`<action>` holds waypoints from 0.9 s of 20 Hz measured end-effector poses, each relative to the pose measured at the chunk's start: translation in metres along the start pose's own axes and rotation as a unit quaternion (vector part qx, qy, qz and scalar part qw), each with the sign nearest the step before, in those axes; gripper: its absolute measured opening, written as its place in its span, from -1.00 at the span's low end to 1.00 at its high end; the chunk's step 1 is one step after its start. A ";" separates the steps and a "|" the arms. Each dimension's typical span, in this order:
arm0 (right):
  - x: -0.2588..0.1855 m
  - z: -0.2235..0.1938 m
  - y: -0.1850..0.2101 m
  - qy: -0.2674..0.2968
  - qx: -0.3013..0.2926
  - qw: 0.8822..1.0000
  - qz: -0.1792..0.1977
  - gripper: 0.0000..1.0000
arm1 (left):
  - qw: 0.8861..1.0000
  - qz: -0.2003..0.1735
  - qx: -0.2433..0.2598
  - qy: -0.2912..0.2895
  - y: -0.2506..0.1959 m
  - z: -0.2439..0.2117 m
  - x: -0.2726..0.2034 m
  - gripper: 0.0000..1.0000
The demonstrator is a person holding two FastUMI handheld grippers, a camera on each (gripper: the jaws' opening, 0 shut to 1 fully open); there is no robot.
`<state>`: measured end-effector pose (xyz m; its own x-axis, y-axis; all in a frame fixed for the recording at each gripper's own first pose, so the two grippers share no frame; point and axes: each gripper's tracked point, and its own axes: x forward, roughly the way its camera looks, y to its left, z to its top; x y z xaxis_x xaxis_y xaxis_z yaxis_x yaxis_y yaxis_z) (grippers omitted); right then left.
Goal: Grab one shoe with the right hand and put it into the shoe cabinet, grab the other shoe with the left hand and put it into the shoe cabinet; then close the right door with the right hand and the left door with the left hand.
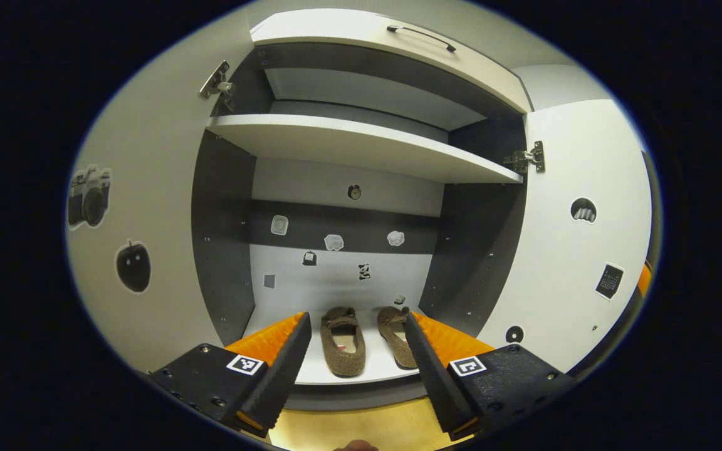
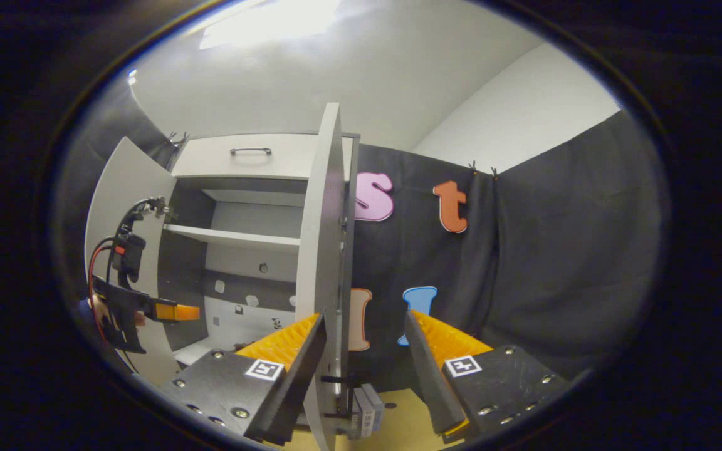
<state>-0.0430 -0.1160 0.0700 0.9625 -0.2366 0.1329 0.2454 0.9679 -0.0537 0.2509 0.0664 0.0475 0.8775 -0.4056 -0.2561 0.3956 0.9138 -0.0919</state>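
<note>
Both shoes are in the shoe cabinet [image 1: 361,163] – left shoe [image 1: 343,342] and right shoe [image 1: 397,333] sit side by side on the bottom shelf [image 1: 311,366], toes toward the back panel. So we judge the shoe steps done and the doors next.

In the left gripper view, the left gripper [image 1: 356,357] has its fingers apart and holds nothing, aimed at the cabinet mouth with the shoes between the fingers at 12 o'clock. The left door [image 1: 148,207] stands wide open at 9 o'clock, the right door [image 1: 577,250] at 3 o'clock.

In the right gripper view, the right gripper [image 2: 364,360] is spread too, nothing clamped. We see the right door [image 2: 322,263] edge-on, running from 12 to 6 o'clock between the fingers, closer to the finger on the 9 o'clock side; we cannot tell whether it touches. The left gripper [image 2: 148,311] hangs at 9 o'clock in front of the cabinet opening.

Risks from here, as we judge them:
- Right door swings shut while the left gripper is in the opening – collision or a pinch.
- A push near the door's edge can slip off, leaving it ajar.
- Shoe heels near the shelf's front lip could block a door if they stick out.
- Hard push – door slams and bounces open.
</note>
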 end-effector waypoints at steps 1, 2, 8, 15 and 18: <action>0.000 0.001 0.004 -0.001 -0.004 1.000 0.004 0.57 | 1.000 0.001 0.000 0.000 0.001 -0.001 -0.003 0.85; 0.000 0.002 0.009 -0.001 -0.006 1.000 0.009 0.63 | 1.000 0.002 -0.002 0.000 0.001 -0.001 -0.007 0.84; 0.005 0.001 0.040 0.000 0.008 0.999 0.050 0.57 | 1.000 0.015 -0.003 0.006 0.008 -0.006 -0.032 0.85; 0.015 0.000 0.077 0.000 0.027 0.996 0.087 0.63 | 0.999 0.032 -0.021 0.002 0.020 -0.010 -0.064 0.85; 0.023 -0.001 0.086 -0.001 0.032 0.995 0.090 0.58 | 0.999 0.033 -0.021 -0.009 0.021 -0.006 -0.079 0.86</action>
<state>0.0006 -0.0382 0.0677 0.9899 -0.0590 0.1288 0.0613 0.9980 -0.0142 0.1881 0.1173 0.0597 0.9063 -0.3435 -0.2463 0.3243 0.9388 -0.1157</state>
